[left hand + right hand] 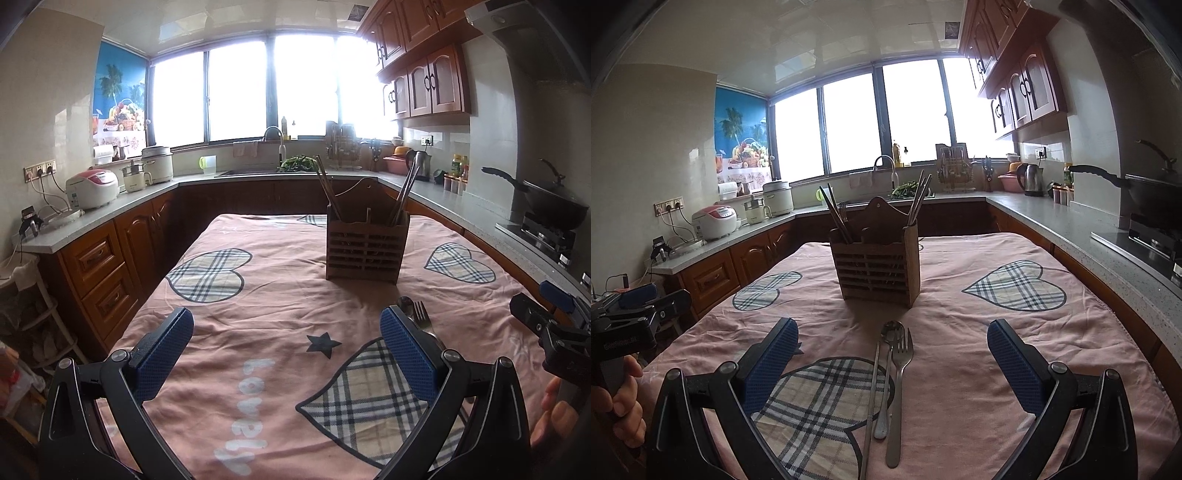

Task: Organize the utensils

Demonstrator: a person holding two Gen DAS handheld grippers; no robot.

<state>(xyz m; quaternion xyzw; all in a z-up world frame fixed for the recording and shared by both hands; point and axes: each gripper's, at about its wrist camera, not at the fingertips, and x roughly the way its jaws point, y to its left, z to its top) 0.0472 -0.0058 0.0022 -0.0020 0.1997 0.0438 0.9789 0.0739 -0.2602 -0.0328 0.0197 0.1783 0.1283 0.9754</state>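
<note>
Right wrist: both grippers' jaws spread, fork (900,387) and spoon (888,376) mid-cloth, clear of edges.

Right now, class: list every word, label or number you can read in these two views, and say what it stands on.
"Lovely": pale letters printed on the pink tablecloth, upside down in the left wrist view.
Lettering on the left tongs body: too blurred to read.
Labels on the counter bottles: too small.

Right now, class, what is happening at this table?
A person holds a gripper in each hand over a table with a pink cloth. Both the left gripper and the right gripper are open and empty. A spoon, a fork and a thin metal chopstick lie side by side on the cloth, not yet in the wooden utensil holder behind them.
</note>
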